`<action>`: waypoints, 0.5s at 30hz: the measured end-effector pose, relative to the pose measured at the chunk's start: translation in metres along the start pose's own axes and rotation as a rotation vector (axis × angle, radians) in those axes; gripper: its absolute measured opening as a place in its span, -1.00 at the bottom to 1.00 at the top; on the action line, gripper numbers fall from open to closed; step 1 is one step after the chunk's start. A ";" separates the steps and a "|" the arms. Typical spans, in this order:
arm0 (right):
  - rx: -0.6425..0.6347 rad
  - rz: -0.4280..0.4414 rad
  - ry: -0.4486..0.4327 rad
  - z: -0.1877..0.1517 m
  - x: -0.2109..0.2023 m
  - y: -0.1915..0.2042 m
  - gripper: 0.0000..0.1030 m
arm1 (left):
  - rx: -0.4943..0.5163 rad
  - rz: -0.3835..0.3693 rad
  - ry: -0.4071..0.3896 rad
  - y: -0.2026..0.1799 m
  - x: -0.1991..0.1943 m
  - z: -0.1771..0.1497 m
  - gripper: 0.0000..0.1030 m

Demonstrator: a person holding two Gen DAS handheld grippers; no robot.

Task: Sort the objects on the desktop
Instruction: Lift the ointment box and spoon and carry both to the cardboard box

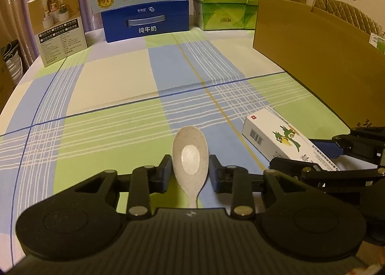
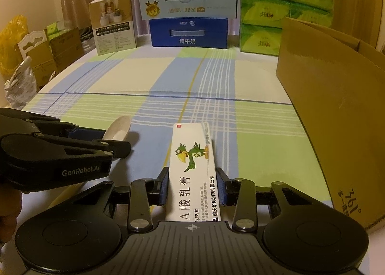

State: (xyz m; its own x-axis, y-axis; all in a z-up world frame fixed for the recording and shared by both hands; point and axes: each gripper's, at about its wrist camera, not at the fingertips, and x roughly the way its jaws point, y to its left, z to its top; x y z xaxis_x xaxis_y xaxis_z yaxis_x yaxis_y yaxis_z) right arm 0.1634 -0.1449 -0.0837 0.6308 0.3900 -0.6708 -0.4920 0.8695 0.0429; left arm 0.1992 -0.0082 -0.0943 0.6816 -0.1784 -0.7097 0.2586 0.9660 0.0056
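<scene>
A checked cloth in blue, green and cream covers the surface [image 1: 115, 87], with a brown carton [image 2: 336, 111] at its right edge. The left gripper [image 1: 190, 171] has its fingers spread around a pale spoon [image 1: 190, 159], bowl pointing away. The right gripper [image 2: 192, 190] brackets a long white ointment box [image 2: 192, 169], lengthwise and pointing away; whether its fingers touch the box I cannot tell. Both seem mid-grasp; next, likely closing and lifting toward the carton.

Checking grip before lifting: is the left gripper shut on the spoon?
Not shut: the left gripper straddles the speckled beige spoon, gaps visible beside both fingers.
</scene>
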 end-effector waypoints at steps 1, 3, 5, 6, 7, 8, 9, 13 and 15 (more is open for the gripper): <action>0.001 0.000 -0.001 0.000 0.000 0.000 -0.30 | -0.003 -0.002 -0.001 0.000 0.000 0.000 -0.47; 0.002 0.000 -0.002 0.000 0.000 0.000 -0.30 | -0.007 -0.005 0.000 0.000 -0.001 0.000 -0.48; 0.004 0.000 -0.001 0.000 0.000 0.000 -0.30 | -0.009 -0.006 0.001 0.001 -0.001 0.000 -0.48; 0.005 0.001 0.000 0.000 0.000 0.000 -0.30 | -0.008 -0.006 0.003 0.001 -0.001 0.000 -0.48; 0.007 0.001 0.001 0.000 0.000 0.000 -0.30 | -0.009 -0.006 0.005 0.001 -0.001 0.000 -0.48; 0.006 0.001 0.002 0.000 0.000 0.000 -0.30 | -0.011 -0.006 0.007 0.001 -0.001 0.000 -0.48; 0.002 0.001 0.003 0.000 0.000 0.000 -0.30 | -0.012 -0.006 0.009 0.001 -0.001 0.000 -0.48; 0.003 0.001 0.006 0.001 -0.001 -0.001 -0.31 | -0.018 -0.009 0.016 0.002 -0.002 0.001 -0.48; 0.007 0.000 0.007 0.001 -0.001 -0.002 -0.31 | -0.021 -0.010 0.018 0.002 -0.002 0.001 -0.48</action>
State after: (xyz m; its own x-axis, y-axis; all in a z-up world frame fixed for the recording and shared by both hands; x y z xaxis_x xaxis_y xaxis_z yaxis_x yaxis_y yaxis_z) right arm 0.1642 -0.1468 -0.0820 0.6268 0.3881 -0.6757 -0.4876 0.8717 0.0484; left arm 0.1989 -0.0055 -0.0922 0.6664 -0.1847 -0.7224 0.2505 0.9680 -0.0164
